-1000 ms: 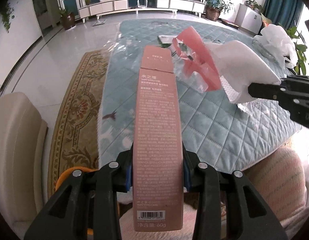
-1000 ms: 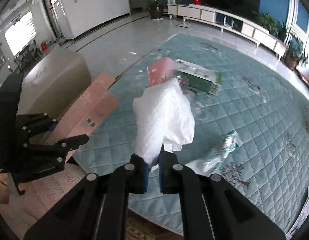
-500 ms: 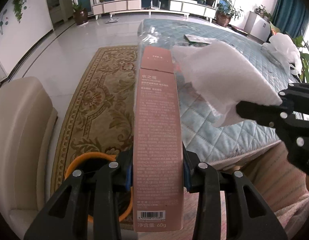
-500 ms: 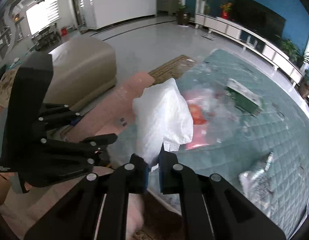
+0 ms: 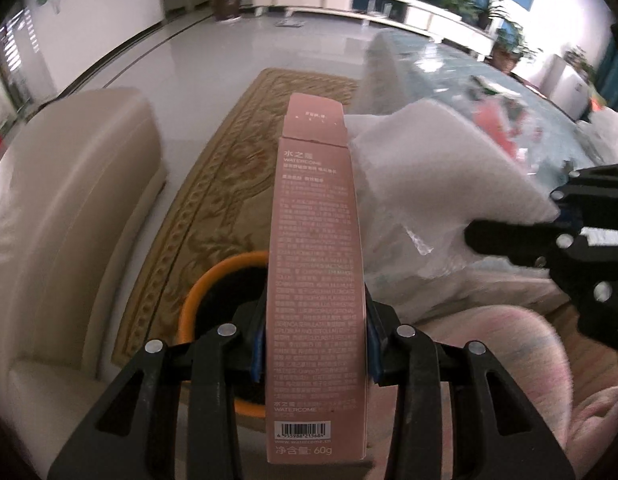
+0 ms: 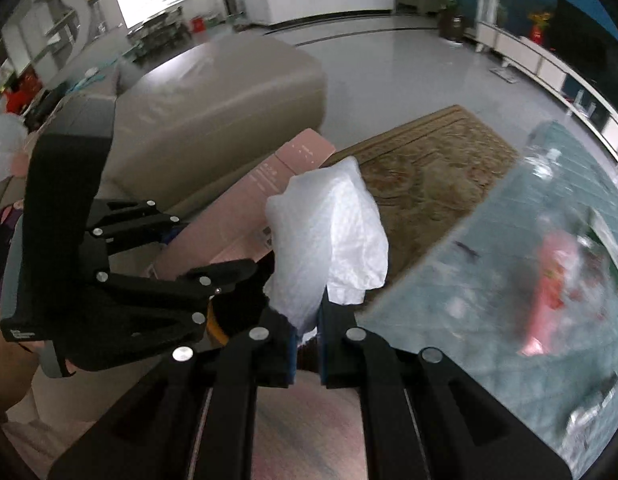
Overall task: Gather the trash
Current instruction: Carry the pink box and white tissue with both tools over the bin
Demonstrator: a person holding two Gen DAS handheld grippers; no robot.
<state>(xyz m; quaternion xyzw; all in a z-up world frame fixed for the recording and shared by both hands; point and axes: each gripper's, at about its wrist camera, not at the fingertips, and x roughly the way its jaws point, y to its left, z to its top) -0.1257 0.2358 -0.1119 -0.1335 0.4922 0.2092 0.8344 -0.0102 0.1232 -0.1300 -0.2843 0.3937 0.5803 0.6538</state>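
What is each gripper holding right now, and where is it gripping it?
The left gripper clamps the pink box across its sides near the barcode end. The right gripper pinches the white plastic bag at its bottom edge.

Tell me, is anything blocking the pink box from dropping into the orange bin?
Nothing visible does. The left gripper holds the pink box right over the orange bin, whose dark mouth looks open. The white tissue in the right gripper hangs beside it, not underneath.
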